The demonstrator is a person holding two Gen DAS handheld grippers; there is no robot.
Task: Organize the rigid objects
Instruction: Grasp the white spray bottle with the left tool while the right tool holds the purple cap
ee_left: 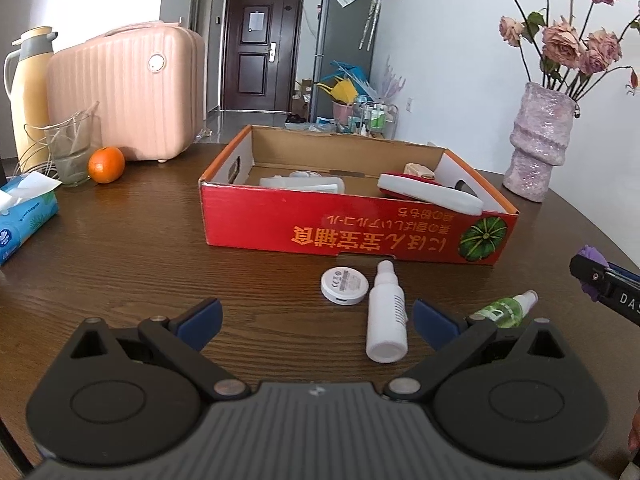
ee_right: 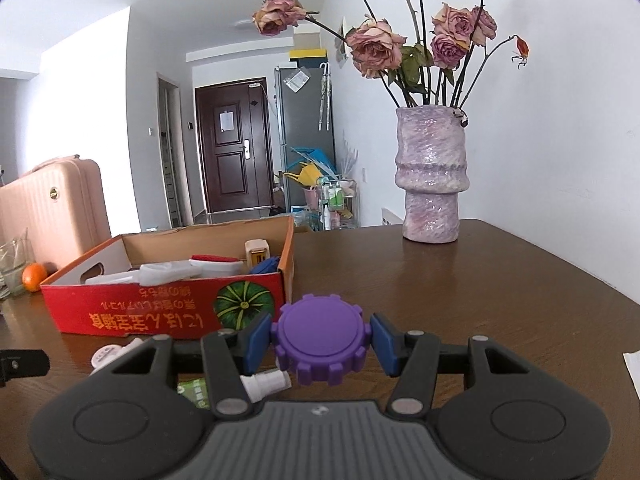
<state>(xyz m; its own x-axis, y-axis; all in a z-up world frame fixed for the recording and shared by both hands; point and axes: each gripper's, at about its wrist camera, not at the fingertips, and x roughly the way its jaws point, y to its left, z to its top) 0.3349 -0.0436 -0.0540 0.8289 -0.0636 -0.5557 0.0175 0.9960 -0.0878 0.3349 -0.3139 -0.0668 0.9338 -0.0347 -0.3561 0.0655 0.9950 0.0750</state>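
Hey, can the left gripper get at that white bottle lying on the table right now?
Probably yes. The left gripper is open and holds nothing, and the white bottle lies flat just ahead, nearer its right jaw. Nothing lies between them; the round white disc and the green spray bottle flank it with gaps.

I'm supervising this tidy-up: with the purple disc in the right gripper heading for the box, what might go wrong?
The right gripper pinches the purple disc only by its notched rim, so it might slip out. The green bottle lies just beneath and could get knocked. The red box is already crowded on its right.
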